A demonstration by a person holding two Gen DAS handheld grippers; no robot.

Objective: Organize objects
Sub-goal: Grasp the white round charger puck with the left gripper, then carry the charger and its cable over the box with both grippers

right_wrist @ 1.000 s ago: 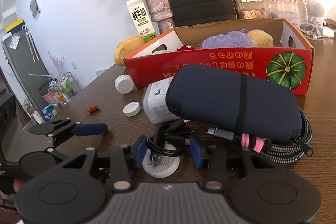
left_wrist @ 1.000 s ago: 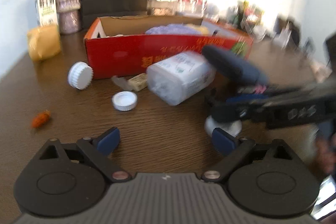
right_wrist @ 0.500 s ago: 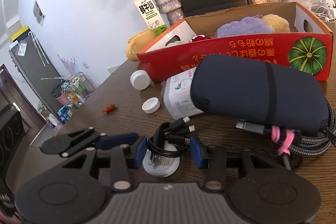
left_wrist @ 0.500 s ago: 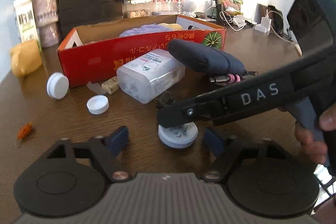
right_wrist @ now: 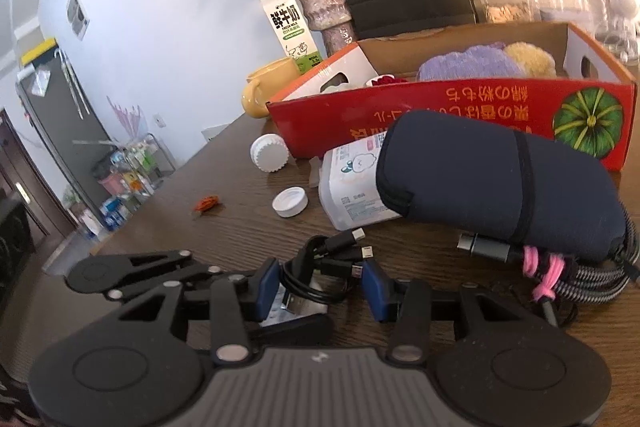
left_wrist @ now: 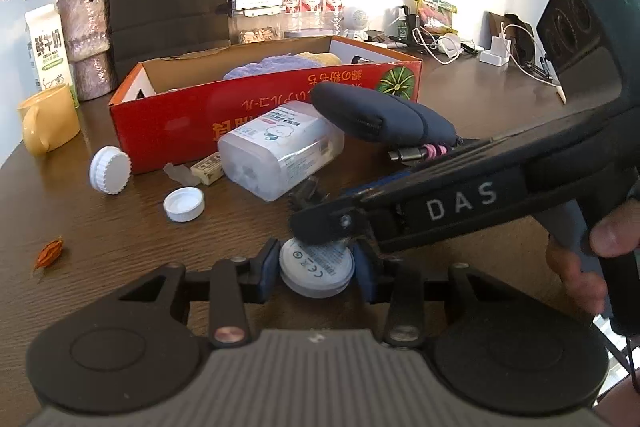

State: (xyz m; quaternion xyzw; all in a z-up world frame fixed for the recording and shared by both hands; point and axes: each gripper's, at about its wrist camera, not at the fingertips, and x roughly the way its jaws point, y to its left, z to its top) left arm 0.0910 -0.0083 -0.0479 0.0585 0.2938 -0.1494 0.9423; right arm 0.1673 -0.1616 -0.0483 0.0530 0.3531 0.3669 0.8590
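Note:
A white round charger puck (left_wrist: 316,271) lies on the dark wooden table (left_wrist: 120,227). My left gripper (left_wrist: 316,269) is closing on it, and both blue pads touch its rim. From the right, my right gripper (left_wrist: 340,215) reaches over the puck. In the right wrist view that gripper (right_wrist: 324,287) is shut on a coil of black cable (right_wrist: 316,267) with several plugs, and the puck (right_wrist: 296,307) shows under the coil. The left gripper's black fingers (right_wrist: 160,267) come in from the left there. A hand (left_wrist: 580,259) holds the right gripper's handle.
A navy pouch (right_wrist: 496,183) lies on a braided cable with a pink tie (right_wrist: 548,275), beside a clear plastic pack (left_wrist: 280,151). Behind them stands a red cardboard box (left_wrist: 180,123) holding soft items. Two white caps (left_wrist: 184,203), an orange bud (left_wrist: 50,253), a yellow mug (left_wrist: 48,123), a milk carton and a vase stand left.
My left gripper swung round to the puck and its jaws narrowed from wide open until the pads met the rim. My right gripper kept still, holding the black cable.

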